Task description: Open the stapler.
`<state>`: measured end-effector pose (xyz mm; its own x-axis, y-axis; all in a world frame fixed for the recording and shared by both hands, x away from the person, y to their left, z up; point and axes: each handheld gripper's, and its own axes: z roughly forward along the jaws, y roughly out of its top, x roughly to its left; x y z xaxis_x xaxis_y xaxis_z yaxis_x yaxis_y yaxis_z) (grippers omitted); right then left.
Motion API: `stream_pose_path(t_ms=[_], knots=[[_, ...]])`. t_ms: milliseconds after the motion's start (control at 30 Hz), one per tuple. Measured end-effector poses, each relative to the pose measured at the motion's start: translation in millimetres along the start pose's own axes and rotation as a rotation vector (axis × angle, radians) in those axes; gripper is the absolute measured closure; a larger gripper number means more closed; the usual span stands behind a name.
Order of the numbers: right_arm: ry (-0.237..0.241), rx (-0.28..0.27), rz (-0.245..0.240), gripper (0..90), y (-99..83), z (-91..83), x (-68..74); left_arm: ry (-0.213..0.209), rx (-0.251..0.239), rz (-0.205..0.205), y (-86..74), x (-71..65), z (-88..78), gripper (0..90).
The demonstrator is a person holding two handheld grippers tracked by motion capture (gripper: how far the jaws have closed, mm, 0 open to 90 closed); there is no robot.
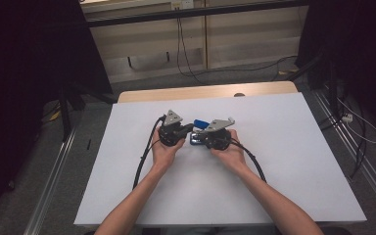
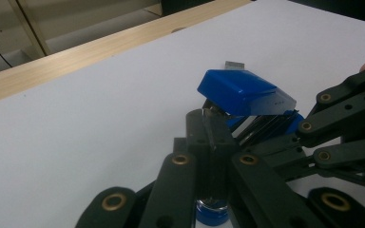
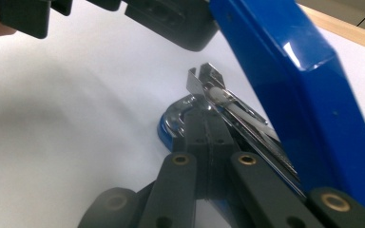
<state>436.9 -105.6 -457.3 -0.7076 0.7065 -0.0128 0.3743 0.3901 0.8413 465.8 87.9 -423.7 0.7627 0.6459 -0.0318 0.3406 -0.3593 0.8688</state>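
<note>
**Blue stapler held open between two tools at the middle of the tabletop**

Seen from above, a person's forearms reach in from the near edge of a white tabletop (image 1: 284,161). On the left, the left tool (image 1: 188,129) points to the right, toward the centre. Its jaws are clenched, and in its own view they meet on a thin metal part just under the raised blue lid of the stapler (image 2: 244,92); whether they truly pinch it is hard to tell.

The stapler (image 1: 199,125) sits between the two hands, touching both tools. Its long axis runs roughly left to right across the tabletop, with the lid swung up off the base.

On the right, the right tool (image 1: 199,139) points left. Its jaws are also clenched, set low on the stapler by the base (image 3: 171,124), with the silver staple channel (image 3: 228,102) just beside them. Both hands are equally near; any further opening turns on the left tool lifting while the right pins the base.
</note>
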Motion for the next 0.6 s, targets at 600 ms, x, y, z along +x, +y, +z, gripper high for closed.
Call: stream_pose_path(t_ms=[600], knots=[[-0.132,-0.116,0.025,90.0,4.2,-0.4,5.7,-0.031,-0.001,-0.009,2.4,2.3,-0.9,90.0]])
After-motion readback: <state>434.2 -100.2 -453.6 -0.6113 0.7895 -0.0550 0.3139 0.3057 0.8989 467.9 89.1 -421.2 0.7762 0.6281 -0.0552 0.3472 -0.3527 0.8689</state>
